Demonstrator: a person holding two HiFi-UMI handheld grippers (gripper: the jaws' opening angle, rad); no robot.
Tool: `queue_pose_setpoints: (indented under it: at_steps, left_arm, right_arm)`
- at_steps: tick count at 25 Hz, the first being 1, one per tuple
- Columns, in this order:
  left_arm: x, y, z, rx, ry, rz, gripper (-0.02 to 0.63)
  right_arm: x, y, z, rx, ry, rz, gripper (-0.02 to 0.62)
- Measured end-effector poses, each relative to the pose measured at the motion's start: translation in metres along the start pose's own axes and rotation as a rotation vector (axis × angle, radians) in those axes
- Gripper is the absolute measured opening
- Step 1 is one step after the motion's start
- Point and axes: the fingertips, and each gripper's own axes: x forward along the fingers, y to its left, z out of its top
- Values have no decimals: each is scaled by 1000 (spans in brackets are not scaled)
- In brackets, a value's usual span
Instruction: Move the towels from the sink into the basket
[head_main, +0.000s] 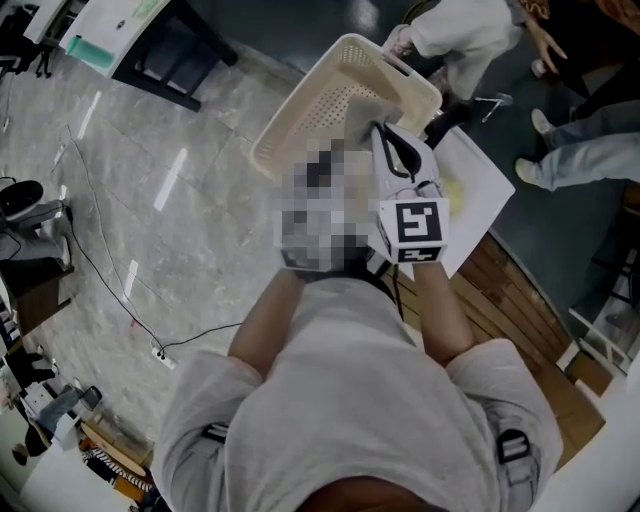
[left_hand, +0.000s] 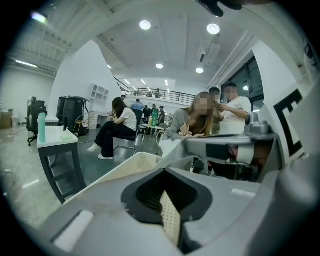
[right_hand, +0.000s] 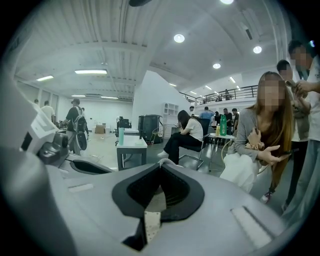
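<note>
Cream basket (head_main: 310, 95) hangs tilted over the floor (head_main: 150, 200) in the head view, with a grey towel (head_main: 355, 110) lying inside it. The right gripper (head_main: 392, 140) bites the basket's near rim.

Left gripper view: the left gripper (left_hand: 167, 210) has its fingers pressed together on the basket's perforated wall, and the towel rises just past the rim.

Right gripper view: the fingers are clamped on a strip of the same perforated wall.
</note>
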Motion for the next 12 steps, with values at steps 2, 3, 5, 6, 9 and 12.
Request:
queue_pose_setpoints:
  at_steps: [2,3,5,6,9,12]
  left_arm:
    - [7,5,1,3,6,-6,20]
    - [10,7,2,3,10,-9,20]
    - [16,10,1,2,20,-14,20]
    - [19,11,1,3,26,-18,20]
    - [30,17,5,8,35,-30,20]
    - [39,22,6,12,44,-40,20]
  right_arm:
    - [9,-3,-1,6,6,-3,11]
    - [13,-4,-2,9,10,-5,11]
    - [20,-7,-5,17,19,-10,11]
    - [23,-10,-7,22,24,-14,11]
    - [35,-17,-7,36,30,-25,11]
    - [44,-22,-10,46,39,-38,11]
